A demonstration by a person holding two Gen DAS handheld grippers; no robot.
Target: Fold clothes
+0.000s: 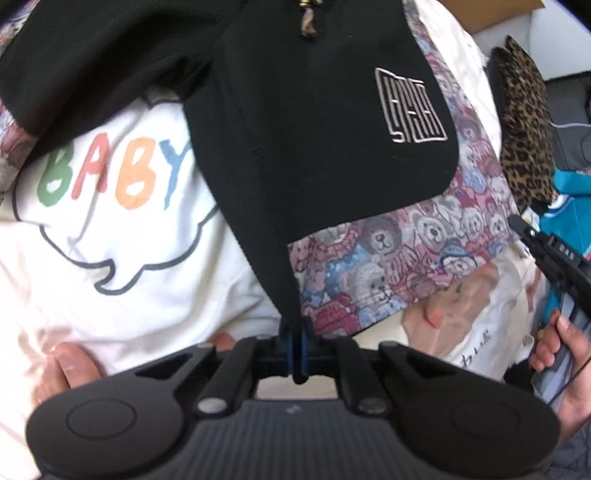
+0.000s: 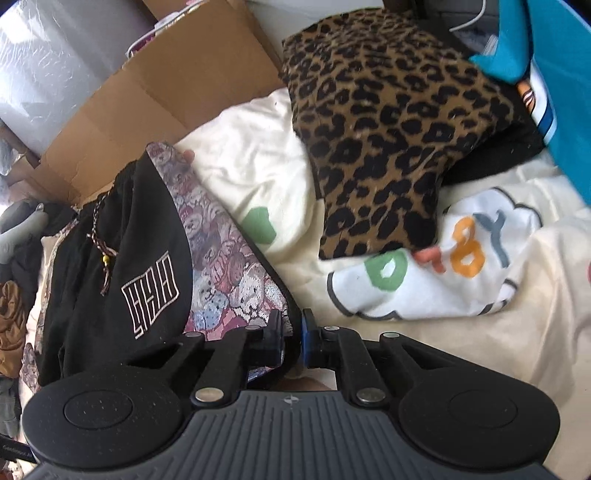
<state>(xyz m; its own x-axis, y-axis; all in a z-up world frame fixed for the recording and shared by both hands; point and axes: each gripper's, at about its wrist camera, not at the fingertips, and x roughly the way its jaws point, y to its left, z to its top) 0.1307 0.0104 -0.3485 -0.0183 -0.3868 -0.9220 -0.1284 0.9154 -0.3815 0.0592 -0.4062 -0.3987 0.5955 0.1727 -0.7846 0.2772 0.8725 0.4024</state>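
Pinching a narrow corner of the black shorts (image 1: pixel 295 147), the left gripper (image 1: pixel 295 328) is seen with its jaws pressed together on the dark cloth, which fans out from the fingertips toward the far side of the scene. The right gripper (image 2: pixel 293 332) is likewise closed on a dark hem, apparently of the same shorts, though the fabric between its blue pads is only thinly shown. In the left wrist view the right gripper appears at the right edge, gripped by a hand (image 1: pixel 561 354), so the two tools are placed near each other along the near edge of the garment.

The long axis of the shorts runs away from both grippers, toward the drawstring (image 1: pixel 308 22) at the far waistband. The next move is judged to turn on this: the held near edge would have to be carried away along that axis to lay the cloth over itself.

The shorts are black, matte and soft, marked with a white embroidered block logo (image 1: pixel 410 107). They lie partly over a bear-print garment (image 1: pixel 406 251), all spread on a cream blanket (image 1: pixel 110 288) bearing coloured BABY lettering. A leopard-print item (image 2: pixel 388 129) rests further off to the right, well apart from the shorts.
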